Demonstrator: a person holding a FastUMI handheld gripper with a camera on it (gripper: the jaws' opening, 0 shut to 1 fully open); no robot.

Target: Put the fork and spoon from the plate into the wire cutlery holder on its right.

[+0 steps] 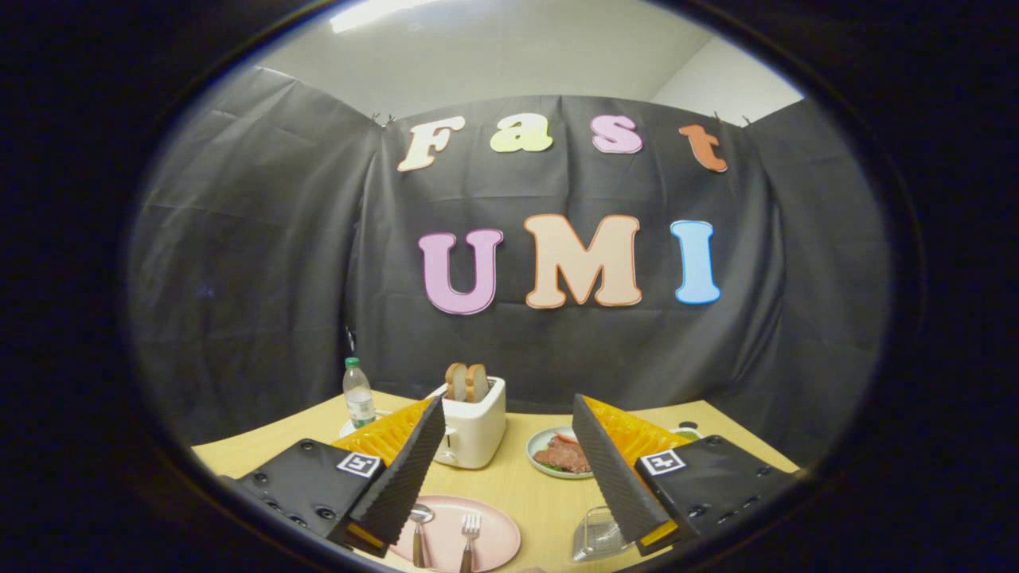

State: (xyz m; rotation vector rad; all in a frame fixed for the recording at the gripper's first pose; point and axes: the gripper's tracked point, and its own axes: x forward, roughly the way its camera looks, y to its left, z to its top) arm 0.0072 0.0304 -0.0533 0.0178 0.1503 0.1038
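Observation:
A pink plate point(495, 532) lies on the wooden table below and between my fingers. On it rest a spoon point(419, 527) on the left and a fork point(470, 533) on the right, handles pointing toward me. The wire cutlery holder point(595, 535) stands to the plate's right, partly hidden behind my right finger point(609, 477). My gripper point(509, 454) hangs above the table, open wide, with nothing between its fingers.
A white toaster point(476, 430) with two bread slices stands beyond the plate. To its right is a small plate of meat point(557, 455). A water bottle point(358, 395) stands at the back left. The table point(541, 497) ends at the black cloth wall.

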